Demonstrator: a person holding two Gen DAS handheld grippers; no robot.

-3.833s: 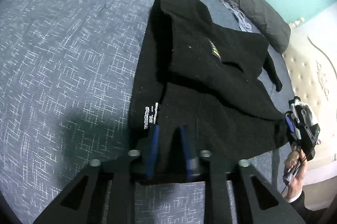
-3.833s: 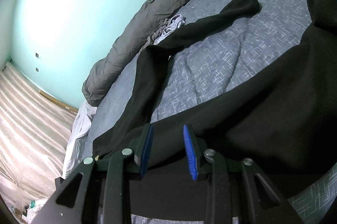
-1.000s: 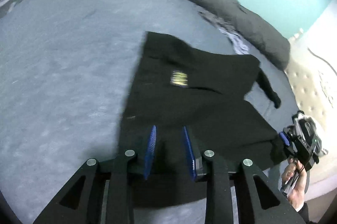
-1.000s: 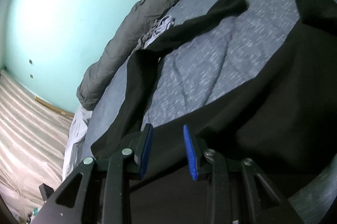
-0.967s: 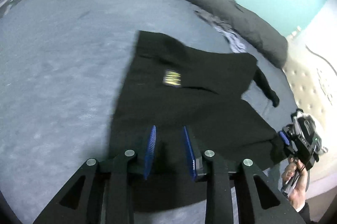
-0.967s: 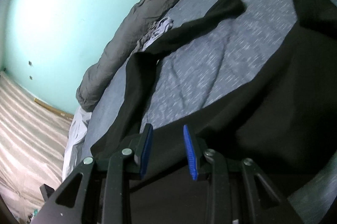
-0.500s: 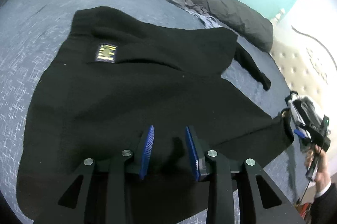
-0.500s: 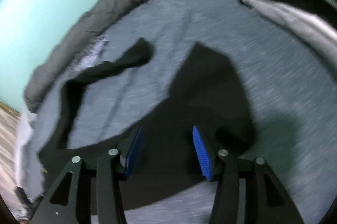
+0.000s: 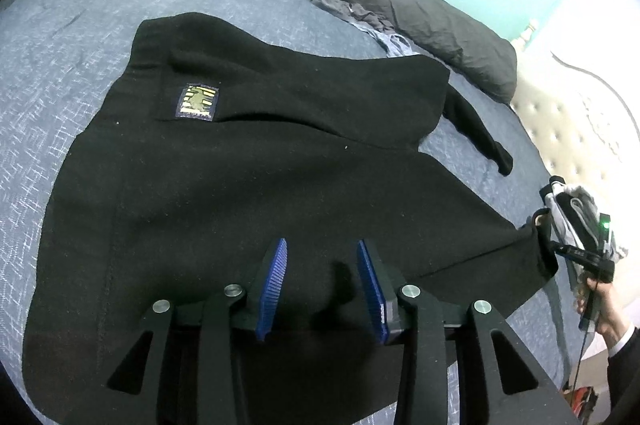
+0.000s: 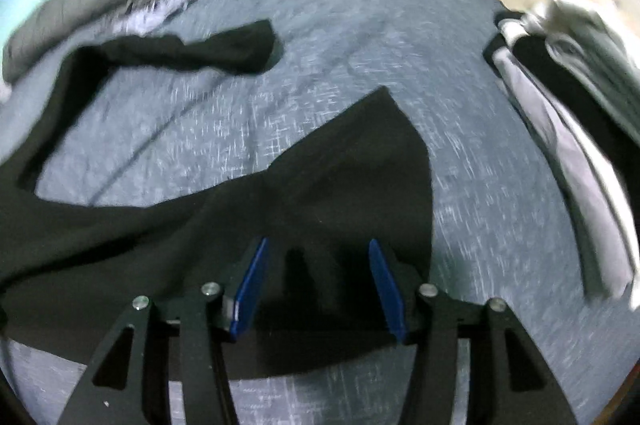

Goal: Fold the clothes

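A: How far along is the folding?

B: The black garment (image 9: pixel 248 193) is lying on the bed (image 9: pixel 60 37), one fold laid, its sleeve (image 10: pixel 188 51) trailing out unfolded.

A: And the grippers?

B: The left gripper (image 9: pixel 322 285) and the right gripper (image 10: pixel 318 289) are both opening over the cloth, gripping nothing.

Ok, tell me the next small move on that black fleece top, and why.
Probably bring the right gripper to the loose black sleeve and fold it onto the black fleece top. Both grippers' jaws are opening, pads off the cloth; the left gripper hovers over the hem, while the sleeve trails across the blue-grey bedspread.
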